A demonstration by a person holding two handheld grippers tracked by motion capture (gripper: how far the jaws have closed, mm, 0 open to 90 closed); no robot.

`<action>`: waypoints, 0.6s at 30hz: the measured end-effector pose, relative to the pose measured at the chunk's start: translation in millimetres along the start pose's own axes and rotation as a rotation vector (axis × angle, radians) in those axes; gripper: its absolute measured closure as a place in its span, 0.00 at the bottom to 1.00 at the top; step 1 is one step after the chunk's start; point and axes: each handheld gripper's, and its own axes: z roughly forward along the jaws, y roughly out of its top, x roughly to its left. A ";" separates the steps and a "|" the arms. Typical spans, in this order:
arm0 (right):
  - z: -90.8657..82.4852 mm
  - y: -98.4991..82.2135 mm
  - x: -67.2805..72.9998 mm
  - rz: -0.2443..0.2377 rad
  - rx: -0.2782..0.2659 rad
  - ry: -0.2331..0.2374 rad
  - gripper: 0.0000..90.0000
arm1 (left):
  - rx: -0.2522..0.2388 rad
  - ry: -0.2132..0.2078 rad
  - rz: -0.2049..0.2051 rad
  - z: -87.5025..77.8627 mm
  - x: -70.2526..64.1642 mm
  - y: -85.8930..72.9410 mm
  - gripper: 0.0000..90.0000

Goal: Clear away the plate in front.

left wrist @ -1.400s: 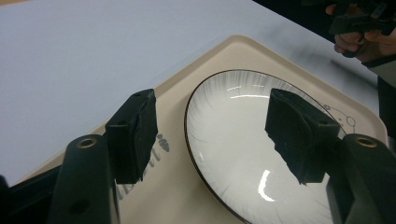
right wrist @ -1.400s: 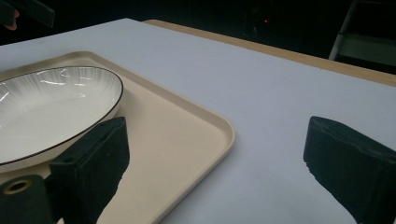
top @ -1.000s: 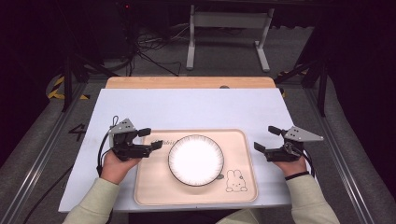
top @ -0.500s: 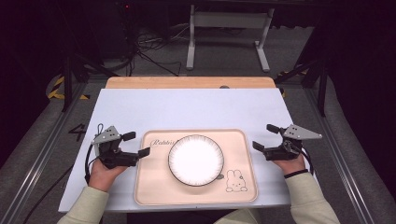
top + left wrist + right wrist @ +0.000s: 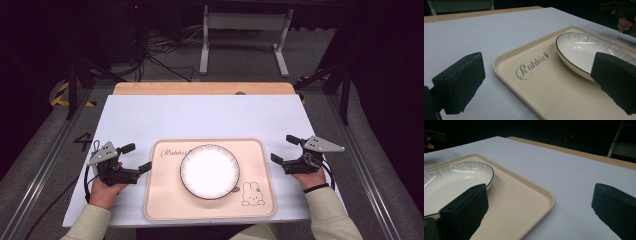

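Black left claw (image 5: 135, 157) (jaws wide) level beside beige tray (image 5: 165, 200).

The shallow round ceramic plate (image 5: 210, 171) is white, with a thin black rim line and fine grey streaks fanning inward from the edge. The rectangular plastic tray (image 5: 165, 200) under it is pale beige; it carries the word "Rabbit" in dark grey script at one corner and a line-drawn rabbit (image 5: 251, 194) at another. The flat table cover (image 5: 200, 117) is a plain pale lavender-white, and a strip of light brown wood (image 5: 200, 88) runs along its far edge. The left gripper (image 5: 134, 158) and right gripper (image 5: 284, 149) are black with grey top plates.
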 end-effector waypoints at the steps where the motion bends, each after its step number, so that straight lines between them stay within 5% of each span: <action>1: 0.1 -0.6 -0.2 -0.001 0.002 0.000 0.01 | -0.001 0.009 0.004 -0.7 1.7 -1.8 0.00; 7: 3.0 -7.4 -1.1 0.005 -0.016 -0.005 0.01 | -0.045 -0.007 -0.025 -5.7 8.7 -5.8 0.00; 13: 6.9 -17.2 -5.8 0.034 -0.034 0.000 0.01 | -0.023 0.024 -0.024 -4.8 13.4 -8.5 0.01; 18: 8.2 -17.3 -4.0 0.012 -0.037 0.000 0.02 | -0.028 0.030 -0.028 -4.6 13.7 -8.8 0.01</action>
